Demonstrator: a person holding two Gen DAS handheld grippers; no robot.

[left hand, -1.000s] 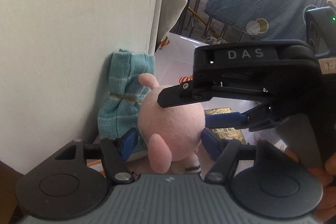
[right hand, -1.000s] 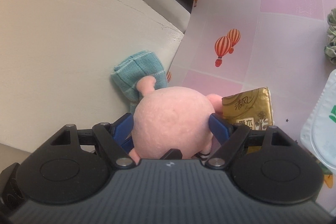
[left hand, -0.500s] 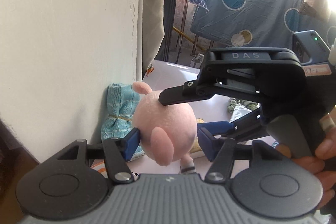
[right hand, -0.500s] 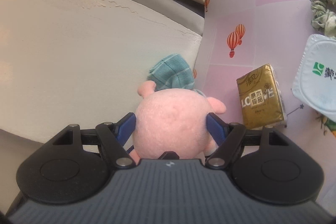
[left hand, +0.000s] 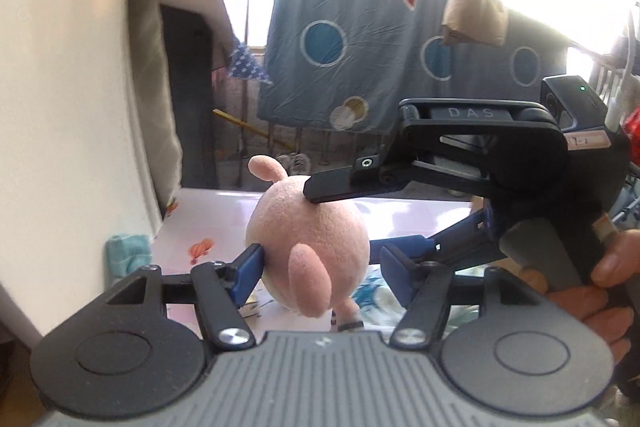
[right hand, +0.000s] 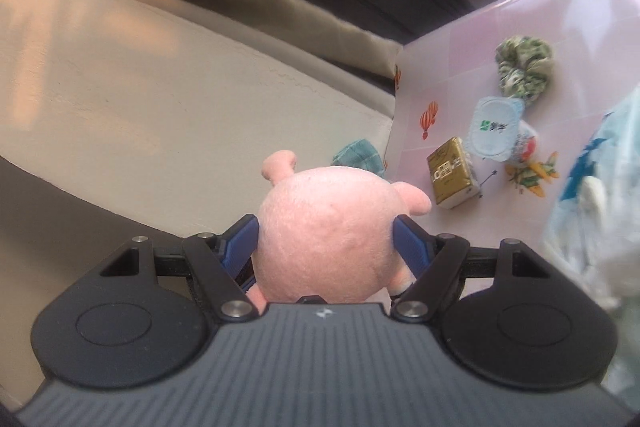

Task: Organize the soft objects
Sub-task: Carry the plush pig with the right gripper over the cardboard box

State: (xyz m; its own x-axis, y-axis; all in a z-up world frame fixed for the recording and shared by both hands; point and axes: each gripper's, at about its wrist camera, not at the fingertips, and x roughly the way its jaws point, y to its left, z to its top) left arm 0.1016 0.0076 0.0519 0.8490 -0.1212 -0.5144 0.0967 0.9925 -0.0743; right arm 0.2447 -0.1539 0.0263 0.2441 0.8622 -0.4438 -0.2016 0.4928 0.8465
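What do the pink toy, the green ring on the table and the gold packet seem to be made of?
Pink toy: soft plush with a short matte nap; it looks stuffed, as it bulges round between the pads.
Green ring: gathered printed cloth, probably a hair scrunchie; the folds are ruffled.
Gold packet: thin shiny plastic film, likely a tissue pack; it glints and its corners are soft.

pink plush (left hand: 308, 239) – between left tongs (left hand: 320, 267), jaws opening | right tongs (left hand: 340, 219) clamp it above table (left hand: 224, 211)
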